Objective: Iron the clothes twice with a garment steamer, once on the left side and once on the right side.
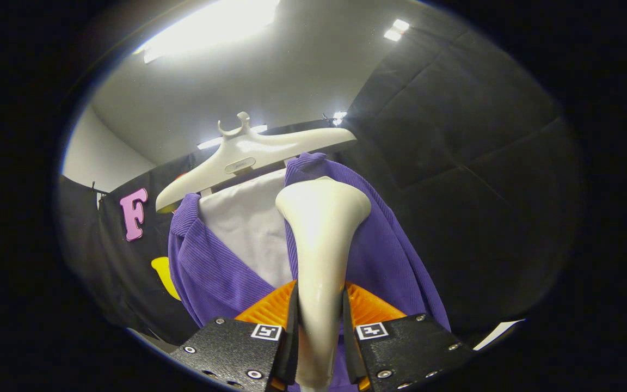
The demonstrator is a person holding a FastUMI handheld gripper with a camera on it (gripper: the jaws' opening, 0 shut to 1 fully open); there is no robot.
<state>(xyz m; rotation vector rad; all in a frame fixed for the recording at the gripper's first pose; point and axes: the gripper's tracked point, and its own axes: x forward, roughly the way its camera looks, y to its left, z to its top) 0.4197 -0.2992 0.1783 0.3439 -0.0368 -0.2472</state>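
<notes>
A purple ribbed garment with a white inner panel hangs on a white hanger ahead of me. My gripper is shut on the handle of a cream garment steamer. The steamer's wide head rises beyond the fingers and lies against the garment's right front, near the collar. The handle's lower end is hidden between the fingers.
Black cloth walls close in behind and to the right of the garment. Bright ceiling lights shine overhead. A pale wall shows beyond the cloth on the left.
</notes>
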